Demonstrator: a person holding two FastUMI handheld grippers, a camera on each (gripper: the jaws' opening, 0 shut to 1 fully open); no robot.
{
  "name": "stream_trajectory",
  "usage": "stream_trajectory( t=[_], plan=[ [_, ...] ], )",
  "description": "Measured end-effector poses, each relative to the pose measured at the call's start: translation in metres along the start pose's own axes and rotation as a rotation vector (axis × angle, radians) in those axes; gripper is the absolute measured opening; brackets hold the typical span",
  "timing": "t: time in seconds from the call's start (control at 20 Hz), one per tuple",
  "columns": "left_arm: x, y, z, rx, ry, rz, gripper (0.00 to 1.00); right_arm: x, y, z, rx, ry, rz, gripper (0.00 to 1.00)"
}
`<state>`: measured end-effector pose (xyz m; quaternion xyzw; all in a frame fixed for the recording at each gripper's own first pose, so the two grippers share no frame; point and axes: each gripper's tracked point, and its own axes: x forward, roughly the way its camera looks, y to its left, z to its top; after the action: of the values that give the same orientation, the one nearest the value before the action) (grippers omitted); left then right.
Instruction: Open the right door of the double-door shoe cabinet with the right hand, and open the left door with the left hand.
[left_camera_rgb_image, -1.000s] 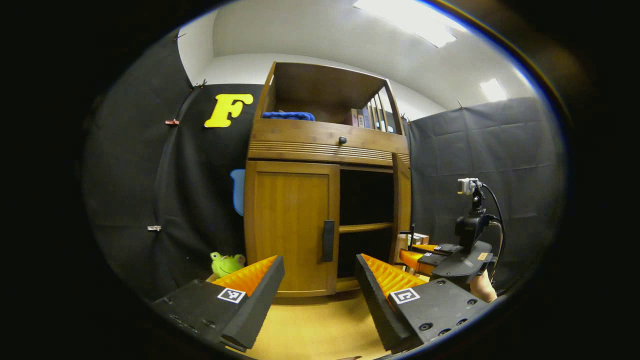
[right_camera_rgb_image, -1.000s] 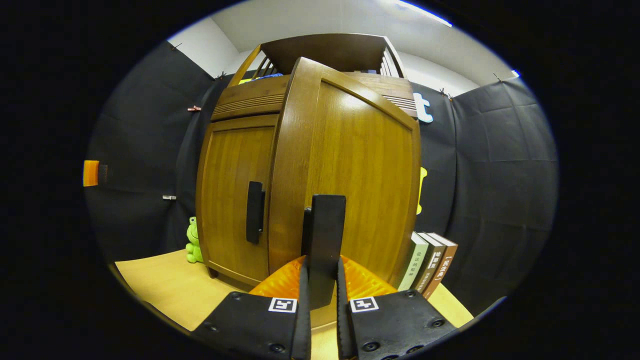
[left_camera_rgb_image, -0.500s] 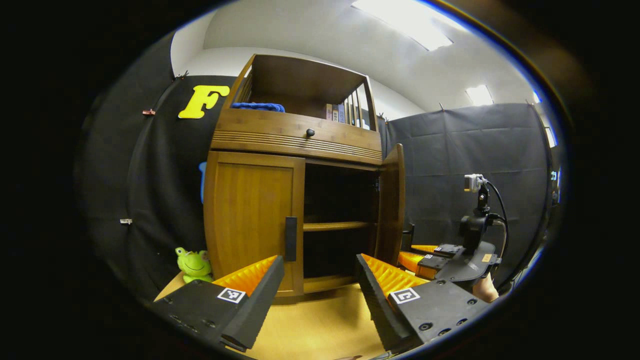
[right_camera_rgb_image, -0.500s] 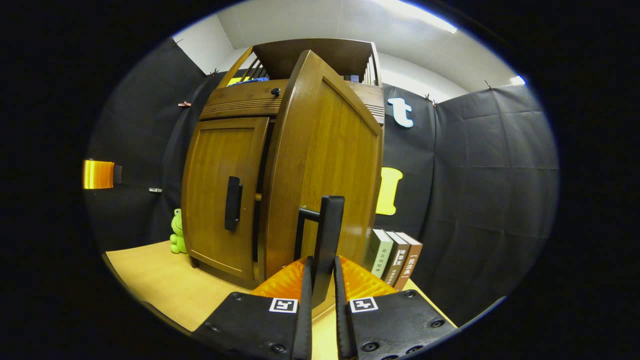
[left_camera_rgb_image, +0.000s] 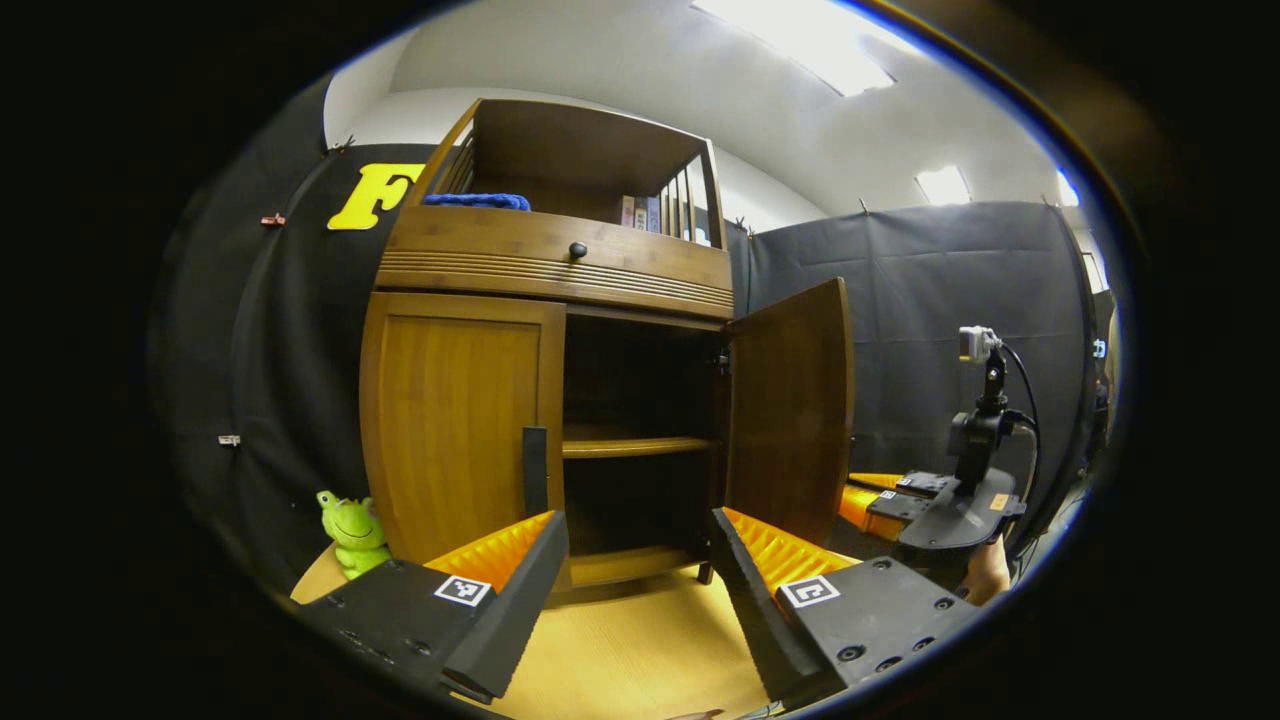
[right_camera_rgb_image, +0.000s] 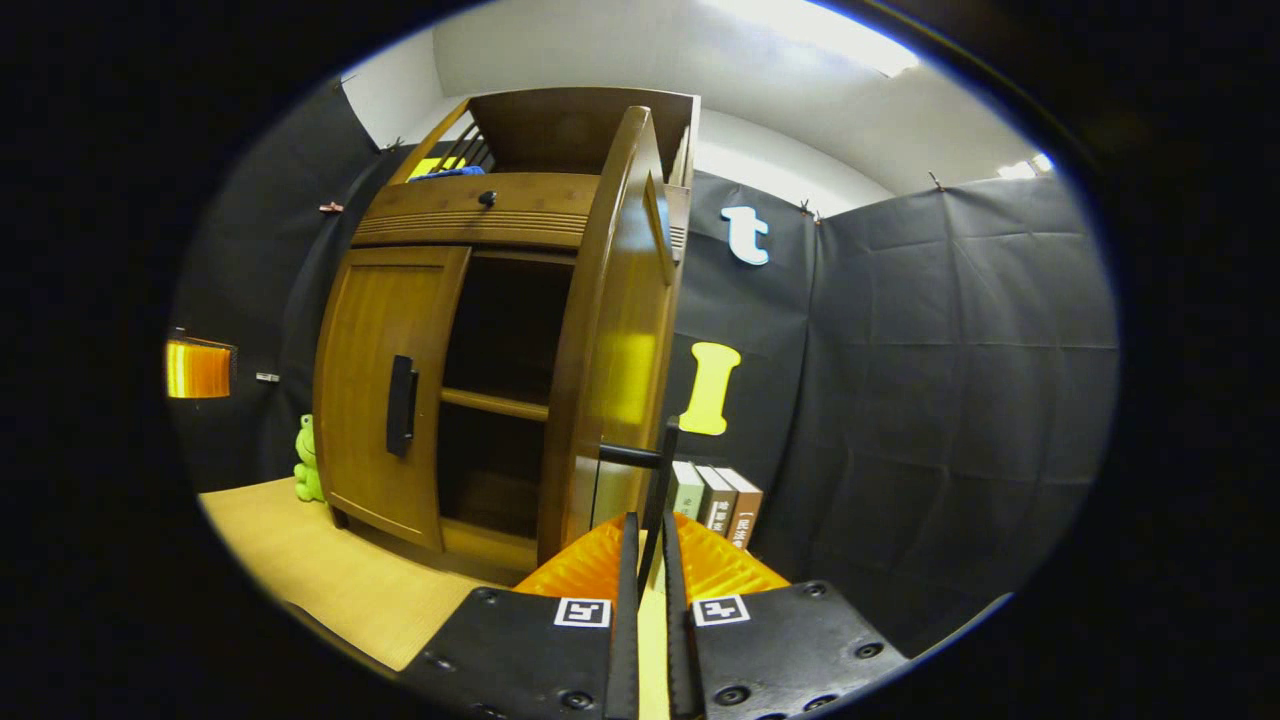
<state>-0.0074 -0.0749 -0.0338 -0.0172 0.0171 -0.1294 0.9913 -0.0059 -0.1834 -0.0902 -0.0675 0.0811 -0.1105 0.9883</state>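
Observation:
The wooden shoe cabinet (left_camera_rgb_image: 560, 265) stands on the table. Its right door (left_camera_rgb_image: 790, 410) is swung far out, baring a dark inside with a shelf (left_camera_rgb_image: 635, 445). In the right gripper view that door (right_camera_rgb_image: 615, 350) is seen nearly edge-on, and my right gripper (right_camera_rgb_image: 645, 545) is shut on its dark handle (right_camera_rgb_image: 655, 480). The left door (left_camera_rgb_image: 455, 425) is closed, its dark handle (left_camera_rgb_image: 535, 470) just above my left gripper (left_camera_rgb_image: 640, 550), which is open and holds nothing, a short way in front of the cabinet. The right gripper (left_camera_rgb_image: 885, 500) also shows at the right of the left gripper view.
A green frog toy (left_camera_rgb_image: 350, 520) sits left of the cabinet on the wooden tabletop (left_camera_rgb_image: 630, 660). Several books (right_camera_rgb_image: 715, 500) stand right of the cabinet against the black cloth. The upper shelf holds a blue cloth (left_camera_rgb_image: 478, 201) and books; a drawer knob (left_camera_rgb_image: 577, 250) sits above the doors.
The right door has swung further open, pulled by the right gripper on its handle. My left gripper has shifted right and closer, so the cabinet sits further left in its view.

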Motion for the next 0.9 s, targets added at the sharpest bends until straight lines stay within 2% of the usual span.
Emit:
stream_trajectory(
  t=[0.05,0.1,0.35,0.55,0.6,0.65,0.75,0.8,0.85,0.9],
  plan=[
    [0.002,-0.005,0.000,0.002,0.000,-0.012,0.86,-0.003,-0.008,-0.003,0.001,0.006,-0.021,0.07],
    [0.005,-0.008,0.000,0.003,0.001,-0.023,0.87,-0.007,-0.017,-0.003,-0.001,0.011,-0.044,0.11],
    [0.020,-0.018,-0.009,0.000,0.011,-0.043,0.86,-0.029,-0.060,0.001,-0.016,-0.002,-0.162,0.11],
    [0.026,-0.006,-0.010,0.030,-0.004,0.011,0.86,-0.048,-0.036,0.020,0.042,-0.046,-0.097,0.14],
    [0.030,-0.002,-0.013,0.034,0.001,0.026,0.89,-0.049,-0.029,0.026,0.042,-0.061,-0.086,0.15],
    [0.031,0.003,-0.016,0.035,0.006,0.038,0.86,-0.053,-0.020,0.031,0.041,-0.077,-0.060,0.34],
    [0.036,0.009,-0.015,0.032,-0.006,0.056,0.89,-0.057,-0.005,0.037,0.048,-0.094,-0.017,0.72],
    [0.039,0.012,-0.012,0.028,-0.020,0.063,0.86,-0.058,0.000,0.040,0.056,-0.104,-0.006,0.82],
    [0.043,0.016,-0.009,0.027,-0.034,0.068,0.89,-0.062,0.004,0.046,0.065,-0.117,0.001,0.84],
    [0.047,0.020,-0.007,0.028,-0.044,0.074,0.86,-0.062,0.010,0.051,0.072,-0.133,0.011,0.93]
  ],
)
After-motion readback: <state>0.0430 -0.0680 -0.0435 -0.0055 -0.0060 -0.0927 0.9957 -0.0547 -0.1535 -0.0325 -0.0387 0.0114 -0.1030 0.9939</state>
